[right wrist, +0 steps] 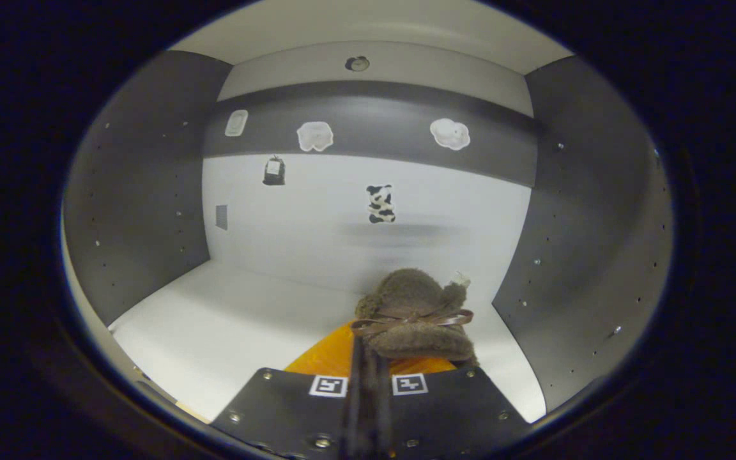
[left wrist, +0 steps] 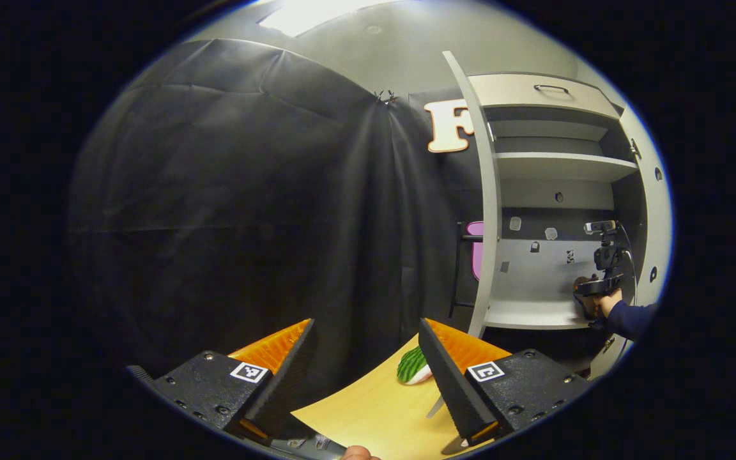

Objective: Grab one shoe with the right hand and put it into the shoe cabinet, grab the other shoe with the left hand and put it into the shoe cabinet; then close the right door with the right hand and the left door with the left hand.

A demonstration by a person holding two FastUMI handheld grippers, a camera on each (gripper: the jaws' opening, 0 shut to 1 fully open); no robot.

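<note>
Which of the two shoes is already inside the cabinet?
The fuzzy brown shoe with a ribbon bow, gripped by the right gripper over the cabinet shelf. The green-and-white shoe lies on the wooden table outside.

I count one fuzzy brown shoe with a ribbon bow (right wrist: 416,319) and six small stickers (right wrist: 381,204) on the cabinet's back wall. In my left gripper view I count one green-striped shoe (left wrist: 412,366) and one handled pale drawer (left wrist: 544,92).

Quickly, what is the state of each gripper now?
Left gripper: open, holding nothing.
Right gripper: shut on the brown shoe, inside the cabinet.
</note>
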